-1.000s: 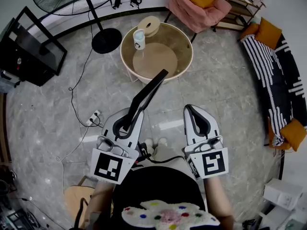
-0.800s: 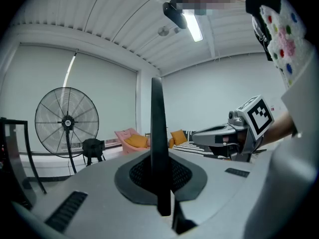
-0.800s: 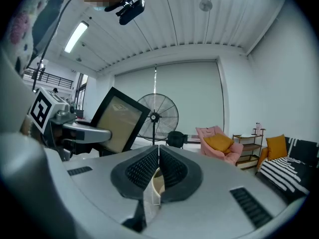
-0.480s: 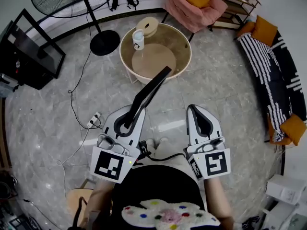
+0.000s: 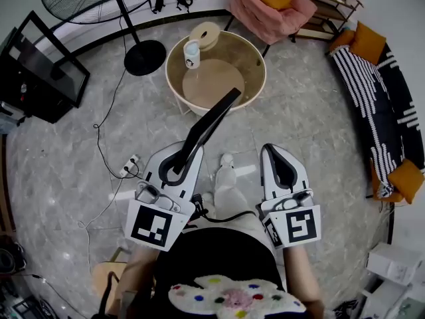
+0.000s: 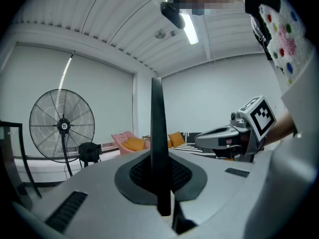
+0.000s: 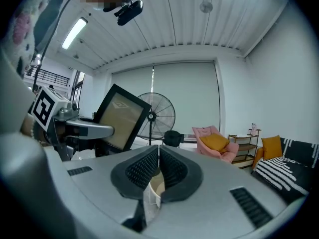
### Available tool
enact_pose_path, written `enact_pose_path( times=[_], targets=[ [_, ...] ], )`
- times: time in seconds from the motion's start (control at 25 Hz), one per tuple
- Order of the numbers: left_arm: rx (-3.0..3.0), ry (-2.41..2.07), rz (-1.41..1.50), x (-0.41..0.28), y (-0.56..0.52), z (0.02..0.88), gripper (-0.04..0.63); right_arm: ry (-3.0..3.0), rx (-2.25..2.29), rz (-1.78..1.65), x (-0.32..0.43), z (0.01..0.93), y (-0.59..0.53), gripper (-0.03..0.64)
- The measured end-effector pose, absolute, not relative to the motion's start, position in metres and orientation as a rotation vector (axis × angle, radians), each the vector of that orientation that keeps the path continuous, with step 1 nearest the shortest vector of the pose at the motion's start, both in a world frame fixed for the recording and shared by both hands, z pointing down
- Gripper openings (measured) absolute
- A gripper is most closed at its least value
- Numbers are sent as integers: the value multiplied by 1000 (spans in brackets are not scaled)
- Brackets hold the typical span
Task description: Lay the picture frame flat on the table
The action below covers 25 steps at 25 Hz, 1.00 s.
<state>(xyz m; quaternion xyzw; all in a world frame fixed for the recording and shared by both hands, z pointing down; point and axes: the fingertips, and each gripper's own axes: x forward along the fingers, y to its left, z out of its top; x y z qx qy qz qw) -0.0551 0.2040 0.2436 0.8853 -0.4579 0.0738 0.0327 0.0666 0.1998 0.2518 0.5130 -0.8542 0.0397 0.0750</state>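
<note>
The black picture frame (image 5: 209,128) is held off the floor, slanting up and to the right from my left gripper (image 5: 176,170), which is shut on its lower edge. In the left gripper view the frame (image 6: 158,148) stands edge-on between the pads of that gripper (image 6: 160,172). The right gripper view shows the frame's tan face (image 7: 121,117). My right gripper (image 5: 279,166) is shut and holds nothing, level with the left one; its pads meet (image 7: 158,169). The round beige table (image 5: 222,78) lies ahead, beyond the frame's top corner.
A white cup (image 5: 192,54) and a round tan roll (image 5: 206,35) sit on the table's far left side. A standing fan (image 5: 147,56), a black stand (image 5: 40,65), a pink armchair (image 5: 272,5) and a striped sofa (image 5: 378,98) ring the floor. A power strip (image 5: 131,161) and its cable lie at left.
The person has stepped forward, and a foot now shows between the grippers. The frame's top corner has crept closer to the table's rim. Both grippers stay shut.
</note>
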Motion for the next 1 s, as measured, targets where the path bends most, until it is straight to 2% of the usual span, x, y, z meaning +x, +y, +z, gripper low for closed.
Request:
enact_pose_path(
  times=[1.0],
  targets=[
    [2614, -1597, 258, -32, 42, 245, 23, -2691, 1320, 103, 80, 256, 13, 35]
  ],
)
